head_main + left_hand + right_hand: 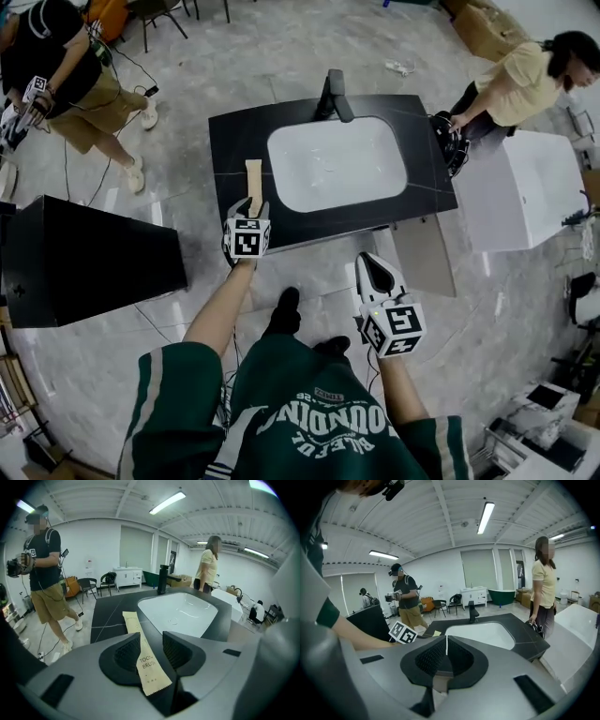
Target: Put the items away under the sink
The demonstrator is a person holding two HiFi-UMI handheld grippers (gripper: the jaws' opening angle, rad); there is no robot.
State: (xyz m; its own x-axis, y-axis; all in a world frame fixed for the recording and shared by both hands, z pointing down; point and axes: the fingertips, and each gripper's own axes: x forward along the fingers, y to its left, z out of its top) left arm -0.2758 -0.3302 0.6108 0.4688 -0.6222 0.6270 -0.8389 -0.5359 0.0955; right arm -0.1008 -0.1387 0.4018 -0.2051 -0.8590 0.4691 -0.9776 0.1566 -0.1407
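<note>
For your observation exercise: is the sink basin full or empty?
Empty: the sink basin shows a bare white bottom and drain.

Left forearm reaches forward; the left gripper has its jaws slightly apart around a toothbrush packet, which leans on the left jaw. Right forearm is held near the body, the right gripper with jaws pressed together, empty

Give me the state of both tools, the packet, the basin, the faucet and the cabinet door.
Left tool: jaws apart, packet between them.
Right tool: jaws together, nothing seen held.
Toothbrush packet: between the left tool's jaws, far end over the countertop.
Sink basin: empty.
Faucet: no water running.
Cabinet door: appears swung open.
</note>
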